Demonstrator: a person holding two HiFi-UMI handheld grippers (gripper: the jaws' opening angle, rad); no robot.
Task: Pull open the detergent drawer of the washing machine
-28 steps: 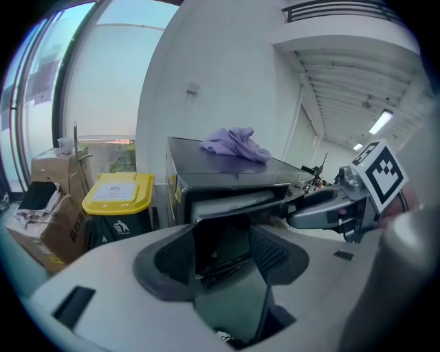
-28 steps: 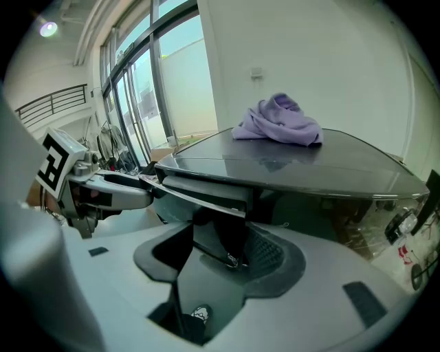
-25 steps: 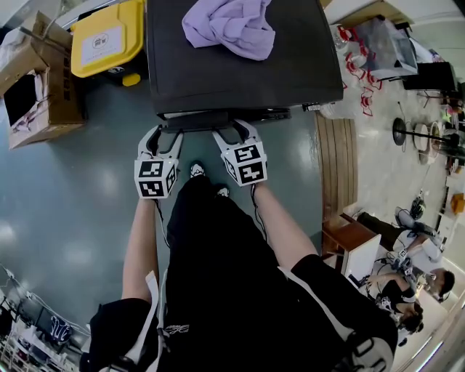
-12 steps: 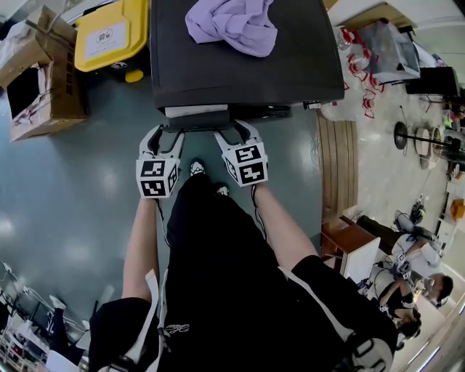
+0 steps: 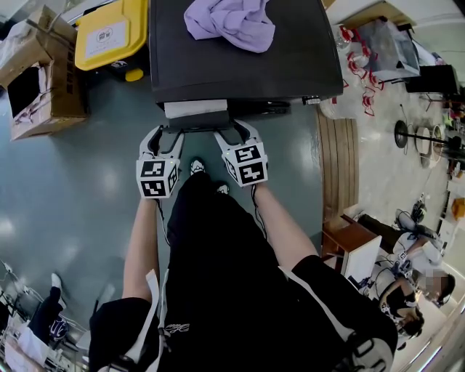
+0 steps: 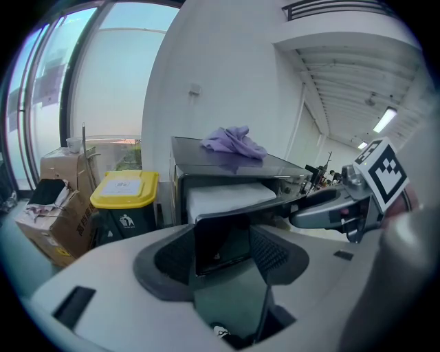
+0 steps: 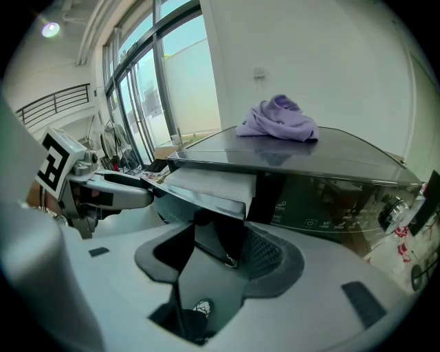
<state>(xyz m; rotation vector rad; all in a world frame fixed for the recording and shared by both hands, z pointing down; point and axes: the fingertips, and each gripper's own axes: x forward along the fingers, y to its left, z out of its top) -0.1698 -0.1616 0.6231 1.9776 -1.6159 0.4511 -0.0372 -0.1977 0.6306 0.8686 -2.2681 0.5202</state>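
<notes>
1. The washing machine (image 5: 247,73) stands right in front of you, its dark top facing up, with a lilac cloth (image 5: 231,22) bunched on it.
2. The detergent drawer (image 5: 196,109) sits at the left part of the machine's front. It sticks partway out toward you, and its white top shows between the machine's edge and the drawer's dark front panel.
3. Your left gripper (image 5: 166,134) is at the drawer's left end. It is released, with its jaws spread wide. In the left gripper view the drawer's dark front panel stands between them and fills most of the gap.
4. Your right gripper (image 5: 236,132) is at the drawer's right end, also released with its jaws wide. The right corner of the drawer front hangs between them. The machine's control panel (image 7: 330,206) runs off to the right just beyond.
5. Both grippers slant forward and down, side by side, and their fingertips reach the drawer's front edge.
6. A shoe (image 5: 196,169) shows on the floor (image 5: 73,196) between the two grippers.
7. To the left of the machine stand a yellow-lidded bin (image 5: 109,36) and an open cardboard box (image 5: 40,80).
</notes>
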